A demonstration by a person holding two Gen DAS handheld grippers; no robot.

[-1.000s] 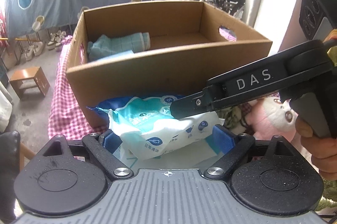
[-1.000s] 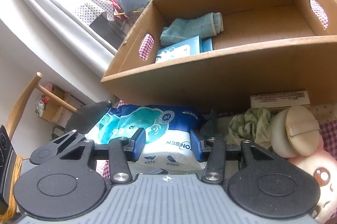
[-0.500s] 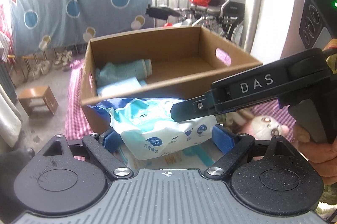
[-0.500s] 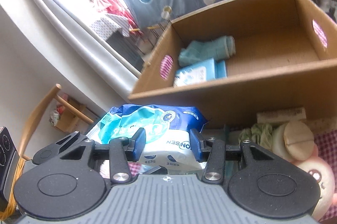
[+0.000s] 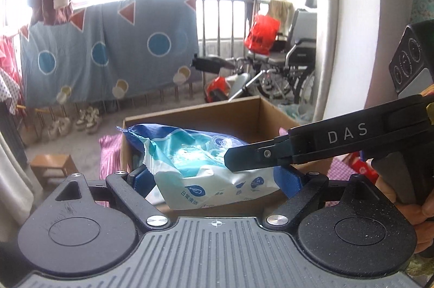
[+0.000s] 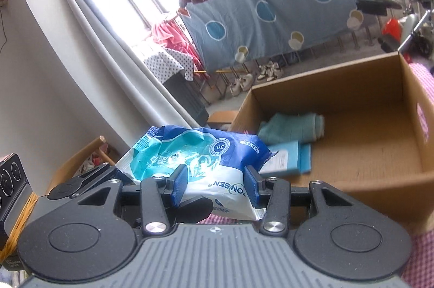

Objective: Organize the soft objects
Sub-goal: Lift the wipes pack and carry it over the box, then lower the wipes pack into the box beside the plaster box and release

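A soft blue-and-white wipes pack (image 5: 206,160) is held in the air by both grippers. My left gripper (image 5: 214,176) is shut on its near end. My right gripper (image 6: 215,179) is shut on the other end of the pack (image 6: 200,155), and its finger (image 5: 252,156) crosses the pack in the left wrist view. The pack hangs at the near left corner of an open cardboard box (image 6: 379,152). Inside the box lie a rolled teal towel (image 6: 293,126) and a flat blue packet (image 6: 287,156).
A red-checked cloth (image 6: 423,255) covers the table under the box. A wooden chair back (image 6: 81,152) stands at the left. A small wooden stool (image 5: 51,166) is on the floor. Behind are a hung blue sheet (image 5: 108,49) and a wheelchair (image 5: 293,54).
Both grippers have lifted the wipes pack from the table in front of the box up above the box's near rim. The box now sits lower in both views.
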